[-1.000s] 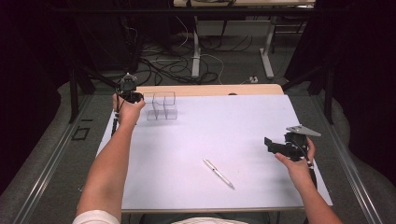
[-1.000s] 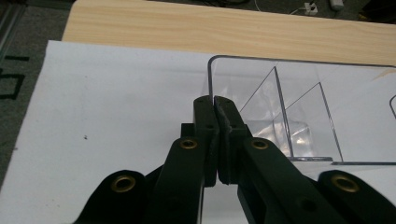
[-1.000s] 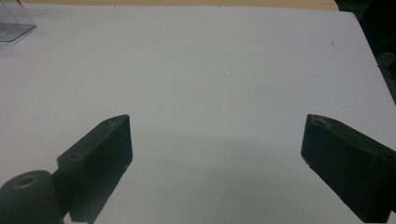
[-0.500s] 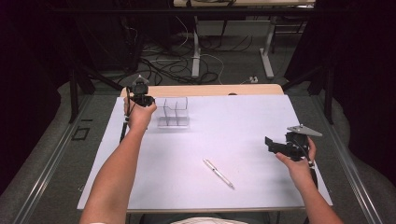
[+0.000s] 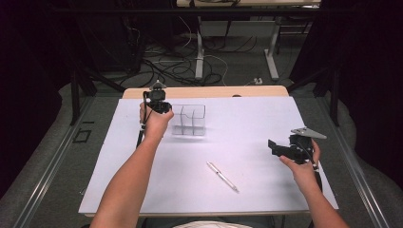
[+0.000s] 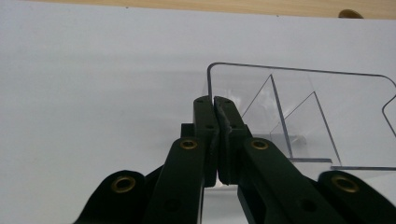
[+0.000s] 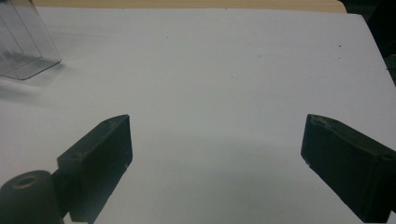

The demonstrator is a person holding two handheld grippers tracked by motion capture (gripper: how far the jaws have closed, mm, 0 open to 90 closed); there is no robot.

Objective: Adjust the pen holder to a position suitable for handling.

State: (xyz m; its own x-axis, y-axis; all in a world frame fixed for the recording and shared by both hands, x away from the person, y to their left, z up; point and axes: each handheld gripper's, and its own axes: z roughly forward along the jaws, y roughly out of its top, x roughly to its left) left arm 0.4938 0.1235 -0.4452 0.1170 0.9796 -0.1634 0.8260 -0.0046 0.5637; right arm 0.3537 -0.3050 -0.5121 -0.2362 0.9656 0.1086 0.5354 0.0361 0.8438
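Observation:
A clear plastic box with inner dividers (image 5: 189, 120) stands at the back left of the white tabletop (image 5: 247, 118). My left gripper (image 5: 160, 105) is at the box's left side. In the left gripper view, my left gripper (image 6: 214, 100) has its jaws pressed together on the left wall of the box (image 6: 317, 112). A white pen (image 5: 222, 176) lies slanted near the table's front middle. My right gripper (image 5: 272, 147) hovers at the right side with its jaws wide apart, and nothing lies between them in the right gripper view, where my right gripper (image 7: 215, 135) faces bare tabletop. The box (image 7: 23, 42) shows in that view's upper left corner.
A wooden table edge (image 5: 204, 91) runs behind the white surface. Beyond it are table legs and cables on the floor (image 5: 190, 66). Bare white surface lies between the box, the pen and my right gripper.
My left gripper has travelled to the right along the back of the table, and the clear box has moved right with it. My right gripper and the pen have stayed in place.

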